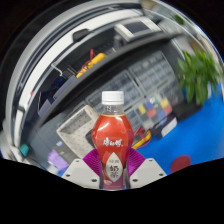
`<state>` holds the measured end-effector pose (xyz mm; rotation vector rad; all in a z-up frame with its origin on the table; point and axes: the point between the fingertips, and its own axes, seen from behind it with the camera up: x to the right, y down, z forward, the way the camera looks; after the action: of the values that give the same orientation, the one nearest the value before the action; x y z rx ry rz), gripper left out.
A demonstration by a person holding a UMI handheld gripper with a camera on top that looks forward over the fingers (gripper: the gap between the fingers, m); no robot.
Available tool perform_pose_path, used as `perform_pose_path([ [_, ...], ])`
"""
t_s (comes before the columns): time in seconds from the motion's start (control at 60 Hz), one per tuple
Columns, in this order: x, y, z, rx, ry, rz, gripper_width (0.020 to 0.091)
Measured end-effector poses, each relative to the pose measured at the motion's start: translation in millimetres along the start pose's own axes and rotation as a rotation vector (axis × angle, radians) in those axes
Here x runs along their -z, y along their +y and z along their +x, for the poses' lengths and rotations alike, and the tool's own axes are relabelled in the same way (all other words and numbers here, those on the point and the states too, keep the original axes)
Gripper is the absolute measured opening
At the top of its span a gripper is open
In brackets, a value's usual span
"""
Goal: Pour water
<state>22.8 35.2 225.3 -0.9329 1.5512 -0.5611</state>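
Lower centre of the frame: the gripper (113, 176), its two pale fingers rising from the bottom edge, each faced with a magenta pad (92, 163) on the inner side. The fingers are closed to the width of a bottle (112, 135), and both pads press against its lower body, one on each flank. The bottle stands upright in the middle of the frame, just ahead of the camera. It is clear plastic with a rounded shoulder, filled with red-orange liquid, topped by a white screw cap (113, 98) with a ribbed edge, and wrapped low down with a glossy label (112, 160) bearing white characters on red; the print is too small to read.

Behind the bottle, a blue surface (190, 135) with a smooth matte finish fills the right of the frame. A small red object (181, 162) lies on it at lower right; its kind cannot be told. Left of the bottle stands a grey box-like item (76, 128) with a perforated or meshed face. Scattered small coloured items (152, 108) lie just beyond the bottle's right shoulder.

Upper right: a leafy green potted plant (198, 72). Across the upper half, curved by the wide-angle lens, run dark desks (100, 75) and pale partitions of an indoor workspace.
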Motion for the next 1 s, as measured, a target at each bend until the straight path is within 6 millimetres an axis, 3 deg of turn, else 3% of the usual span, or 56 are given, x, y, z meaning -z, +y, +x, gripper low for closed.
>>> perform_pose_path([
  [0.133, 4.5, -25.7, 53.1, 0.303, 0.130, 0.048, 0.0302],
  [0.25, 4.3, -33.2, 102.6, 0.427, 0.210, 0.064, 0.0304],
  [0.367, -5.3, -20.3, 148.1, 0.470, 0.254, 0.032, 0.0301],
  [0.5, -17.0, 3.1, 185.0, 0.517, 0.271, -0.024, 0.0301],
  [0.6, -21.3, 23.9, 204.6, 0.552, 0.270, -0.061, 0.0311],
  [0.65, -23.3, 21.5, 199.1, 0.542, 0.235, -0.013, 0.0296],
  [0.667, -22.6, 23.4, 199.0, 0.535, 0.227, -0.015, 0.0326],
  [0.783, -21.0, 20.8, 199.1, 0.555, 0.213, 0.015, 0.0340],
  [0.95, -18.3, 21.7, 197.8, 0.567, 0.220, 0.025, 0.0461],
  [1.0, -18.2, 29.5, 204.2, 0.556, 0.239, -0.020, 0.0554],
])
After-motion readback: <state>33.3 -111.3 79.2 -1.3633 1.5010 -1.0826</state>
